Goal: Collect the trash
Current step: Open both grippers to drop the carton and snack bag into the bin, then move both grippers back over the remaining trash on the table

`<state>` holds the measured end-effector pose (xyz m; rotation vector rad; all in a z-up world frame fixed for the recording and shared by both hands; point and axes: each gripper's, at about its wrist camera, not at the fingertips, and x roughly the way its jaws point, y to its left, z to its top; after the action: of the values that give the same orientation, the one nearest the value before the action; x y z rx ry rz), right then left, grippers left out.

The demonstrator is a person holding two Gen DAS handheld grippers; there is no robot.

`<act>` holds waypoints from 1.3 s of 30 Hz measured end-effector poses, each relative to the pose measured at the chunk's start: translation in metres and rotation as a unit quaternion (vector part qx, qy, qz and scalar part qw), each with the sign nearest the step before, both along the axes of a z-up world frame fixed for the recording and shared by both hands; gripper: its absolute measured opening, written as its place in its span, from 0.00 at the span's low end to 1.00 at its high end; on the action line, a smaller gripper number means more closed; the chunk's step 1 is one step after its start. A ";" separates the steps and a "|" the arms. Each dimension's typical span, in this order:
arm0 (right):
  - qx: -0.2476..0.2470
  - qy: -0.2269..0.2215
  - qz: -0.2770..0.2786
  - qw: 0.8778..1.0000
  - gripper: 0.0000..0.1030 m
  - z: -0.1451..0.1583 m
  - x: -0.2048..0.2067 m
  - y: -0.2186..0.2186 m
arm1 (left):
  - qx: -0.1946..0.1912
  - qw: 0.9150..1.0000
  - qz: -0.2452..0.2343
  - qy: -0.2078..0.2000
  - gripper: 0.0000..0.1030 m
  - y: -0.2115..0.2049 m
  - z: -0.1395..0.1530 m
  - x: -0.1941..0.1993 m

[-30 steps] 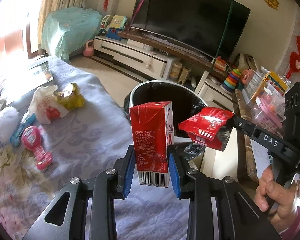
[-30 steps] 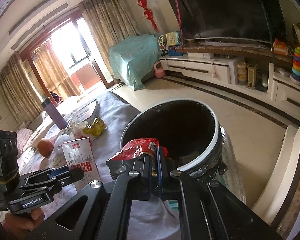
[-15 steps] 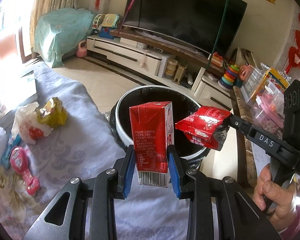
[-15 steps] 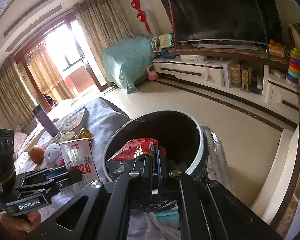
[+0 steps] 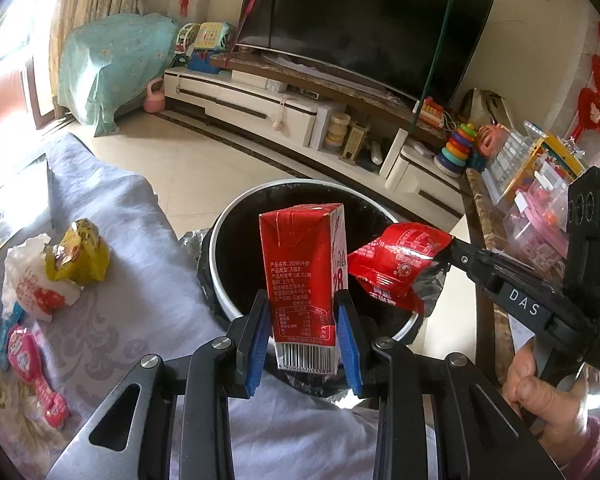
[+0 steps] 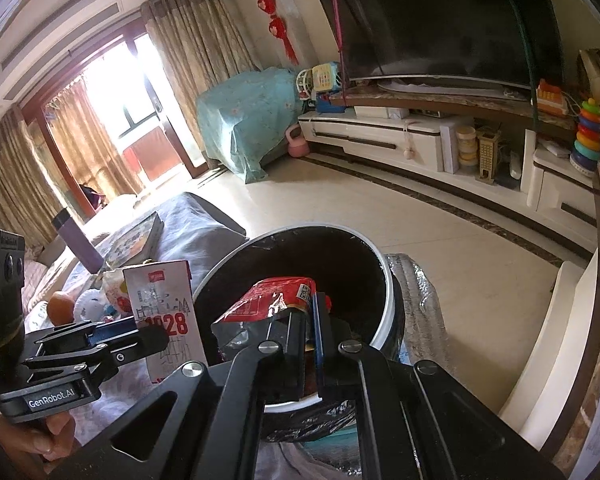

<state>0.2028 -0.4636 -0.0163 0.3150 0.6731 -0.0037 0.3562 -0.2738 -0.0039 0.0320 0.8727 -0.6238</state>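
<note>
Hovering over the black-lined trash bin, my left hand-held gripper is clamped on the upright red milk carton, while my right hand-held gripper is pinched tight on a crumpled red snack wrapper above the bin's opening.

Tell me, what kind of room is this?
Most likely a home living room: a large television on a low white cabinet, children's toys such as a stacking-ring toy, and curtains by a balcony door.

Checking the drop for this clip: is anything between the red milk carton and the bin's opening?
Nothing visible: the red milk carton hangs over the open black-lined round bin; the crumpled red wrapper is held beside it.
</note>
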 end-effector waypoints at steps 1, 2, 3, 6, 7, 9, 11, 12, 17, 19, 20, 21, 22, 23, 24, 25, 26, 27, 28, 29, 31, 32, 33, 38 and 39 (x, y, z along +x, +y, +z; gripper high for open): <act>-0.002 0.002 0.000 1.000 0.03 0.000 0.001 0.000 | 0.001 1.000 0.000 0.000 0.29 -0.002 0.000 0.001; -0.003 0.003 0.001 1.000 0.03 -0.001 0.003 -0.001 | 0.003 1.000 -0.001 0.002 0.29 -0.004 -0.002 0.003; -0.005 0.005 0.001 1.000 0.03 -0.001 0.004 -0.001 | 0.004 1.000 0.000 0.004 0.29 -0.006 -0.003 0.006; -0.009 0.008 0.002 1.000 0.03 -0.002 0.008 -0.001 | 0.004 1.000 0.001 0.010 0.29 -0.009 -0.006 0.013; -0.009 0.009 0.002 1.000 0.03 -0.002 0.009 -0.001 | 0.003 1.000 0.002 0.012 0.29 -0.010 -0.007 0.015; -0.012 0.012 0.002 1.000 0.03 -0.003 0.011 -0.002 | 0.002 1.000 0.003 0.015 0.30 -0.012 -0.009 0.018; -0.014 0.015 0.002 1.000 0.03 -0.003 0.014 -0.002 | 0.000 1.000 0.003 0.019 0.30 -0.014 -0.011 0.021; -0.017 0.016 0.001 1.000 0.03 -0.004 0.016 -0.001 | 0.000 1.000 0.003 0.021 0.30 -0.014 -0.012 0.023; -0.024 0.029 -0.003 0.999 0.12 -0.006 0.022 -0.001 | -0.005 1.000 0.009 0.028 0.33 -0.015 -0.013 0.028; -0.020 0.030 0.000 0.999 0.24 -0.007 0.022 -0.002 | -0.009 1.000 0.009 0.027 0.44 -0.014 -0.012 0.025; -0.019 0.029 0.000 0.999 0.36 -0.007 0.021 -0.001 | -0.008 1.000 0.011 0.023 0.47 -0.012 -0.012 0.022; -0.019 0.027 -0.001 0.999 0.44 -0.006 0.020 -0.001 | -0.008 1.000 0.012 0.020 0.49 -0.010 -0.012 0.021; -0.019 0.025 -0.001 1.000 0.55 -0.006 0.019 -0.001 | -0.009 1.000 0.012 0.019 0.49 -0.009 -0.013 0.018; -0.017 0.024 -0.001 1.000 0.57 -0.005 0.017 0.000 | -0.010 1.000 0.014 0.019 0.49 -0.005 -0.013 0.015; -0.015 0.023 0.000 1.000 0.57 -0.004 0.015 0.001 | -0.011 1.000 0.015 0.018 0.49 -0.002 -0.013 0.012; -0.010 0.022 0.001 1.000 0.57 -0.003 0.013 0.002 | -0.013 1.000 0.018 0.016 0.49 0.002 -0.013 0.009; -0.008 0.021 0.002 1.000 0.58 -0.003 0.012 0.002 | -0.016 1.000 0.022 0.013 0.50 0.007 -0.014 0.003; -0.005 0.019 0.003 1.000 0.58 -0.002 0.009 0.004 | -0.018 0.999 0.025 0.011 0.52 0.012 -0.014 -0.001; -0.004 0.016 0.005 1.000 0.61 -0.001 0.006 0.006 | -0.020 0.999 0.032 0.010 0.53 0.018 -0.016 -0.006; -0.003 0.013 0.008 1.000 0.66 0.000 0.005 0.009 | -0.022 0.999 0.036 0.010 0.53 0.024 -0.017 -0.010; 0.001 0.009 0.014 1.000 0.73 0.002 0.001 0.016 | -0.025 0.999 0.046 0.009 0.55 0.037 -0.019 -0.020; 0.004 0.007 0.018 1.000 0.77 0.002 -0.001 0.021 | -0.026 0.998 0.053 0.007 0.56 0.044 -0.020 -0.026; 0.008 0.005 0.022 1.000 0.78 0.002 -0.003 0.025 | -0.027 0.998 0.059 0.006 0.59 0.052 -0.021 -0.031; 0.031 0.001 0.045 0.998 0.89 0.000 -0.011 0.052 | -0.032 0.995 0.098 0.005 0.60 0.090 -0.027 -0.060; 0.035 0.002 0.051 0.998 0.89 -0.001 -0.011 0.057 | -0.033 0.994 0.105 0.006 0.61 0.097 -0.028 -0.065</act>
<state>0.1915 -0.4063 -0.0172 0.3480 0.6927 0.1168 0.2914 -0.1768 -0.0315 -0.1211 0.8530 -0.4556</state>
